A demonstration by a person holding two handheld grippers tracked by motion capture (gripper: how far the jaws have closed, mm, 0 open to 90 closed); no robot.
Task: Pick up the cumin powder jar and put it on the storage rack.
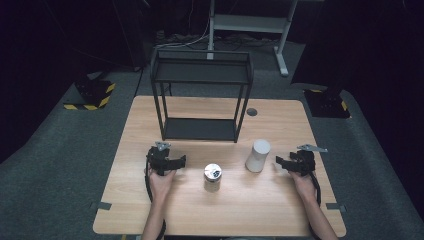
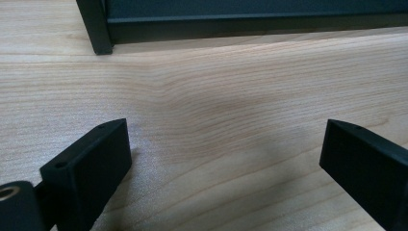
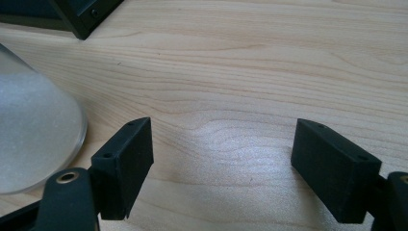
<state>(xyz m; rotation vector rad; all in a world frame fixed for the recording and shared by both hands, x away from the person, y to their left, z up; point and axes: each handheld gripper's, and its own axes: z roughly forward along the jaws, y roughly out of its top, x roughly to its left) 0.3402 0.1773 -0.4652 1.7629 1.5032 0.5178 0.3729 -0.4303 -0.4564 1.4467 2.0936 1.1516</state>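
While both grippers rest on the table (image 1: pixel 150 125) with jaws apart and empty, the white cup (image 1: pixel 258 155) stands just beside the right gripper (image 1: pixel 280 163); a careless sideways reach could topple it; the left gripper (image 1: pixel 177 162) lies near the tin (image 1: pixel 212 177).

my left gripper (image 1: pixel 181 161) rests on table (image 1: pixel 260 210), left of can (image 1: pixel 212 177) | cup (image 1: pixel 258 155) stands right of can, slightly behind it | my right gripper (image 1: pixel 280 162) just right of cup | rack (image 1: pixel 201 97) behind all, on table's far half
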